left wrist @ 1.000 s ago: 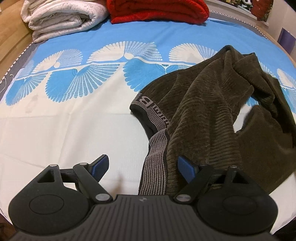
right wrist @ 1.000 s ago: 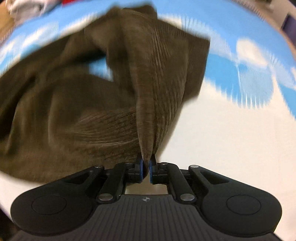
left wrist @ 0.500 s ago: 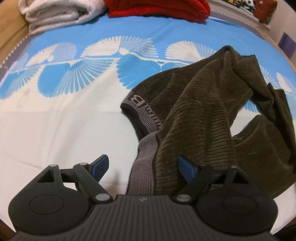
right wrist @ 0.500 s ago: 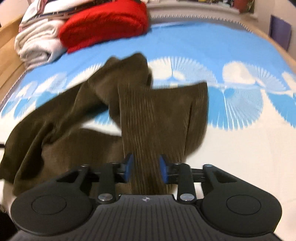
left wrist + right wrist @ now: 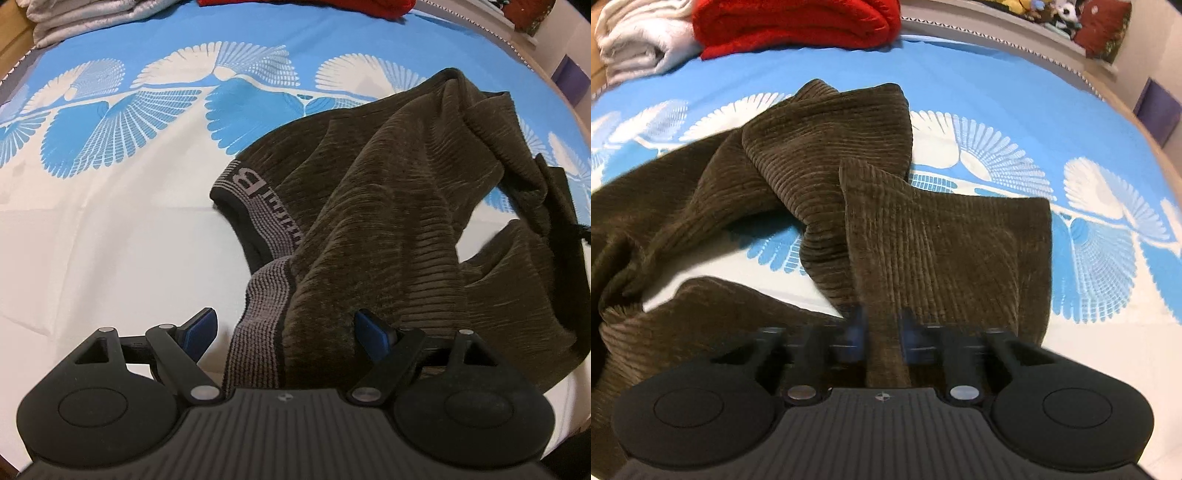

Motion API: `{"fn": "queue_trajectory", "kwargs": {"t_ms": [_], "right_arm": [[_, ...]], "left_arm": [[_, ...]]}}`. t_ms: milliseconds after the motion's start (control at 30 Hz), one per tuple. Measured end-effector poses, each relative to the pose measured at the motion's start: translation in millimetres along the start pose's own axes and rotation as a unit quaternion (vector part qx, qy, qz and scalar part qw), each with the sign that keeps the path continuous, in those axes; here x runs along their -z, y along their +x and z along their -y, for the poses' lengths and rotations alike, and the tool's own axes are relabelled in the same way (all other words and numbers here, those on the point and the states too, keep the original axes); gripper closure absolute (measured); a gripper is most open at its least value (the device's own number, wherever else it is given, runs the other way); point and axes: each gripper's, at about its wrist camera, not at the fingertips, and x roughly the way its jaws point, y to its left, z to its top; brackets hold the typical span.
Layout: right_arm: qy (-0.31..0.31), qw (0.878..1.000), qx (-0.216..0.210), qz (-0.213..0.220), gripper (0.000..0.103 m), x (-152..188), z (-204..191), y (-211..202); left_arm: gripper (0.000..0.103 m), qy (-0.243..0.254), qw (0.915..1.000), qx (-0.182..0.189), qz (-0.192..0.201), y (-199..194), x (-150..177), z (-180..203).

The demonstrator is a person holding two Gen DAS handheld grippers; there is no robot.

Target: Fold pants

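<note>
Dark olive corduroy pants (image 5: 388,206) lie crumpled on the bed, with the grey striped waistband (image 5: 258,210) toward the left. My left gripper (image 5: 284,328) is open wide, with the waistband's lower end lying between its blue pads. In the right wrist view the pant legs (image 5: 820,173) are twisted over each other. My right gripper (image 5: 881,328) is partly open, with a fold of a pant leg (image 5: 945,258) between its blurred blue pads, which do not pinch it.
The bed has a blue and white fan-patterned sheet (image 5: 110,122). A folded red blanket (image 5: 798,22) and a folded white blanket (image 5: 639,37) lie at the far edge. A wooden bed frame (image 5: 1160,166) runs along the right.
My right gripper was shut on the pant leg a second ago and has opened, dropping the leg onto the bed. My left gripper moved slightly closer over the waistband.
</note>
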Motion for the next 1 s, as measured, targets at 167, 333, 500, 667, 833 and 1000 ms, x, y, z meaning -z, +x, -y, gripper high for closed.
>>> {"fn": "queue_trajectory", "kwargs": {"t_ms": [167, 333, 500, 667, 833, 1000], "right_arm": [[0.11, 0.991, 0.05, 0.053, 0.096, 7.3, 54.9, -28.9], [0.319, 0.933, 0.151, 0.063, 0.097, 63.9, 163.7, -70.3], [0.495, 0.839, 0.225, -0.005, 0.097, 152.7, 240.0, -101.2], [0.595, 0.773, 0.208, -0.073, 0.097, 220.6, 276.7, -109.1], [0.591, 0.77, 0.233, -0.054, 0.097, 223.7, 282.8, -114.9], [0.595, 0.764, 0.249, -0.015, 0.096, 212.8, 282.2, -124.1]], "left_arm": [[0.065, 0.01, 0.9999, -0.003, 0.01, 1.7, 3.6, -2.2], [0.08, 0.02, 0.9993, -0.018, 0.025, -5.8, 11.3, 1.1], [0.082, 0.03, 0.9992, -0.024, 0.014, -8.1, 17.9, 2.4], [0.082, 0.064, 0.9972, -0.039, 0.0, -5.0, 22.4, 10.5], [0.072, 0.037, 0.9983, 0.001, -0.044, 1.3, 25.0, -0.8], [0.043, -0.119, 0.9906, 0.068, -0.003, -15.5, 13.3, -54.1]]}}
